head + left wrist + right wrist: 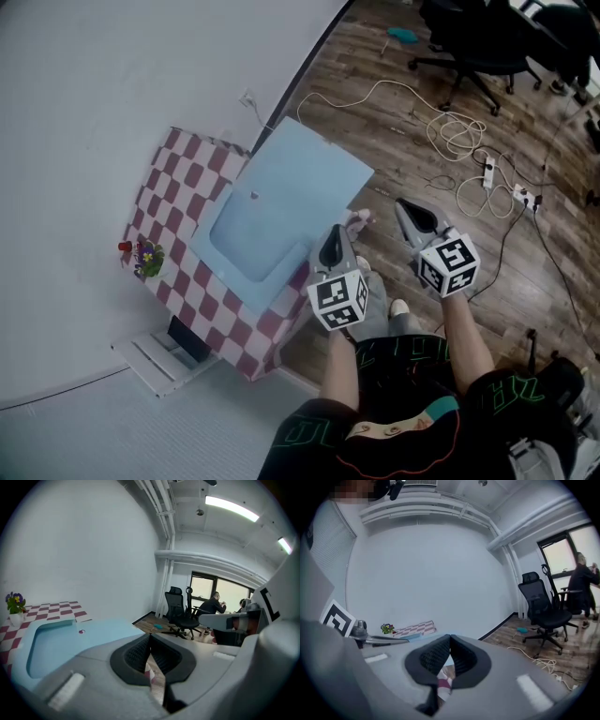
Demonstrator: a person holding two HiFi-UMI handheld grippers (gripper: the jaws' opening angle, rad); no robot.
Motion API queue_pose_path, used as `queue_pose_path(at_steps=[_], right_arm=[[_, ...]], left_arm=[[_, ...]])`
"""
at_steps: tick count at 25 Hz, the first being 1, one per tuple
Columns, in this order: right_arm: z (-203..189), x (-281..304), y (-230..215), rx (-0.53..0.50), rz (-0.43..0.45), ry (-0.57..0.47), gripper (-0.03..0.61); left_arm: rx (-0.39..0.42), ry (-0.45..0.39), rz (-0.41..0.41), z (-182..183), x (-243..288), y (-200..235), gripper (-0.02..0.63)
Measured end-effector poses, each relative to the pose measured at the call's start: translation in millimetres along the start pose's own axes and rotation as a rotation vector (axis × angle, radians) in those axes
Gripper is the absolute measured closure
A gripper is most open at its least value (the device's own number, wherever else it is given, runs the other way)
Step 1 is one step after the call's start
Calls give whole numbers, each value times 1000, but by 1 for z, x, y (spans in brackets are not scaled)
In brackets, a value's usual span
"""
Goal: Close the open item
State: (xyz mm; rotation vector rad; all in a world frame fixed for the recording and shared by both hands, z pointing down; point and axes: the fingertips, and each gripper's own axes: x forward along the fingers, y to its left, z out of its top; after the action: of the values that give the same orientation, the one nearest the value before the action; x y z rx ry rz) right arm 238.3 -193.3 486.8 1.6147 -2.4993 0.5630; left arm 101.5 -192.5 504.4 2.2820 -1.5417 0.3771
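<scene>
Starting at the left edge of the head view: a little pot of purple and yellow flowers (pixel 147 253) sits on the far corner of a red-and-white checked table (pixel 169 202) pushed up against the wall. Most of the tabletop is taken by the task's thing, a light blue open item (pixel 300 183). It looks like a shallow case with a sunken tray part nearer the flowers and a flat flap lying out toward the wood floor, with a small dot of a knob on it. I can't tell exactly what it is.

Next over, the left gripper (pixel 335 228) hangs just short of the flap's near edge, jaws clenched together with nothing in them. The right gripper (pixel 402 204) is beside it over bare floor, also clamped on nothing. Further right are a loose white cable (pixel 450 131), a power strip (pixel 488 172) and a black office chair (pixel 478 47).

What could go wrong, my guess: the flap seems to stick out past the table edge, so a shove with closed jaws could slide the whole case on the cloth instead of folding it, maybe into the flowers or off the side. That cable near the feet is a trip hazard too.

Writing: nothing readable. The gripper cubes only carry square black-and-white markers, and the green lettering on the person's shorts is too cut off to read.
</scene>
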Motion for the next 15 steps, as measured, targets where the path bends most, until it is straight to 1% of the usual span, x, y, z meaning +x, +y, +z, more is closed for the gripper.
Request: queue_pose_path(at_steps=[2, 4, 9, 15], right_arm=[[-1, 17, 0, 3, 3, 15, 577], [-3, 32, 1, 4, 7, 29, 577], [5, 67, -1, -7, 6, 57, 577], [21, 108, 4, -27, 23, 71, 577]], left_arm=[[-16, 11, 30, 2, 12, 18, 606], [-29, 21, 39, 4, 23, 32, 606], [-54, 38, 27, 10, 49, 51, 606], [-89, 27, 24, 29, 73, 76, 605]])
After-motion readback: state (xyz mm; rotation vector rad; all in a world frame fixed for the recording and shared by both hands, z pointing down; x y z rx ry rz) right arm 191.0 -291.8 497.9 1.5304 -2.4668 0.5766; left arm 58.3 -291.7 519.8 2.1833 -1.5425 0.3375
